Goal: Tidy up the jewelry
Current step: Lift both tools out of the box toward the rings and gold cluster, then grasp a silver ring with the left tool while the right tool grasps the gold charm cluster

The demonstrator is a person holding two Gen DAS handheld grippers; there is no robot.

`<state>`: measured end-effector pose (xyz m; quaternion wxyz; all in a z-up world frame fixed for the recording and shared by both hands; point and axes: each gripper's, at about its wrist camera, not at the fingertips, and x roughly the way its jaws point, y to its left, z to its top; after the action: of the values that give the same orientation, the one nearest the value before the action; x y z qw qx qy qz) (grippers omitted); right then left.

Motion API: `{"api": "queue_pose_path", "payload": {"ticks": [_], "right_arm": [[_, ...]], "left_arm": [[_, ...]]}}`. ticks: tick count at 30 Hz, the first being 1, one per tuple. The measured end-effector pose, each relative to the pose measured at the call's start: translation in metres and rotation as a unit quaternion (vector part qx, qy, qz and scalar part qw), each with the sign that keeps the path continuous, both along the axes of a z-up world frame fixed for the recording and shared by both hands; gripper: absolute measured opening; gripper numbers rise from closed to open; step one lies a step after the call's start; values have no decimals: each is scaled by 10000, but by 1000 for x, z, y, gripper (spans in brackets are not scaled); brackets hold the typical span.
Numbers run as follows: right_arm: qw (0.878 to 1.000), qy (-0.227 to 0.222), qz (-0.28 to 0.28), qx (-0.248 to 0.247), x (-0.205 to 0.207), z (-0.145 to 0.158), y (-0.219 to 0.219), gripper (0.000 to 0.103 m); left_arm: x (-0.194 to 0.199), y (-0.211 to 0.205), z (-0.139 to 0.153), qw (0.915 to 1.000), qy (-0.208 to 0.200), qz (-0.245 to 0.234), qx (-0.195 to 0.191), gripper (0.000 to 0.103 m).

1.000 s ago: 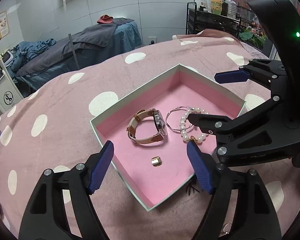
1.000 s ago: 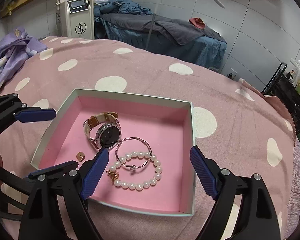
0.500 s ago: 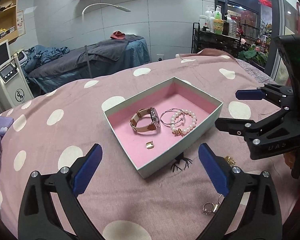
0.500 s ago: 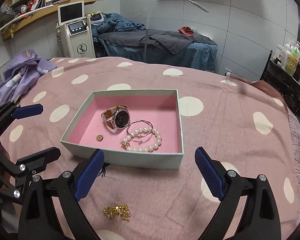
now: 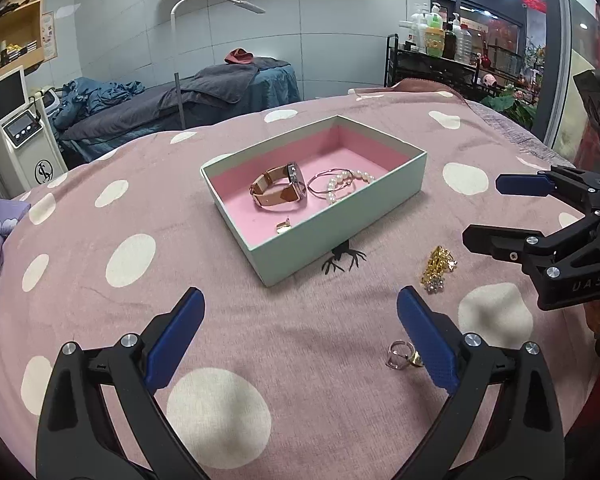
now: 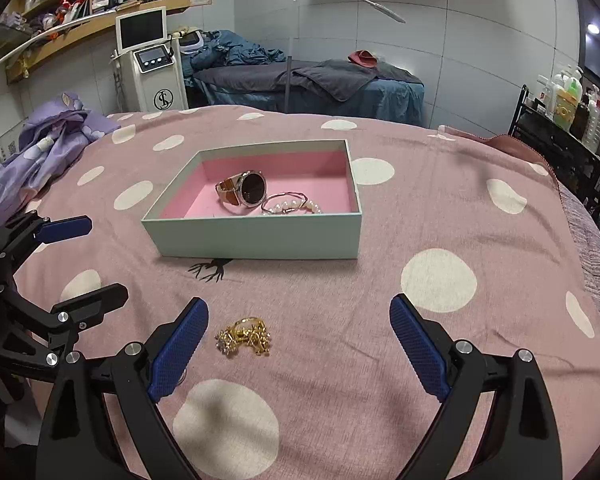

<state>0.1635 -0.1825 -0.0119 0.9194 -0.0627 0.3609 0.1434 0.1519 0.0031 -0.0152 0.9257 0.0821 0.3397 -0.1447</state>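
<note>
A pale green box (image 5: 342, 222) with a pink lining sits on the pink dotted blanket; it also shows in the right wrist view (image 6: 256, 236). It holds a watch (image 5: 280, 190), a thin bangle (image 5: 330, 182), a pearl bracelet (image 5: 350, 180) and a small gold piece (image 5: 283, 226). A gold chain heap (image 5: 438, 268) (image 6: 245, 336) and a ring (image 5: 402, 356) lie on the blanket in front of the box. My left gripper (image 5: 300, 338) is open and empty, near the ring. My right gripper (image 6: 298, 346) is open and empty, just above the gold heap.
A black deer-shaped mark (image 5: 342, 260) lies at the box's front edge. A purple cloth (image 6: 48, 140) lies at the blanket's left. A treatment bed (image 6: 308, 80), a white machine (image 6: 152, 64) and a bottle rack (image 6: 560, 120) stand behind.
Both grippers have pulled back and up from over the box, so the gold heap and ring in front of the box came into view. Both stay open.
</note>
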Motion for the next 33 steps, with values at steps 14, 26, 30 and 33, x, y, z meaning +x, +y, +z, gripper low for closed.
{"api": "queue_pose_path", "payload": {"ticks": [14,26,30,33], "right_arm": [[9998,106,182,-67,-27,-23,-3,77],[9982,384,292,-369,-17,-32,9,53],[9975,457,306,-448,-11,-33,11,44],[9970,492,352,-487,-7,-34,15,40]], "left_arm": [[-23,-14,-20,9996,157,-249,38,85],[-32,-13,-36,9973,568,-426,-196,52],[-30,-12,-38,9967,614,-494,-218,45],[-30,-15,-38,9963,616,-570,-170,43]]}}
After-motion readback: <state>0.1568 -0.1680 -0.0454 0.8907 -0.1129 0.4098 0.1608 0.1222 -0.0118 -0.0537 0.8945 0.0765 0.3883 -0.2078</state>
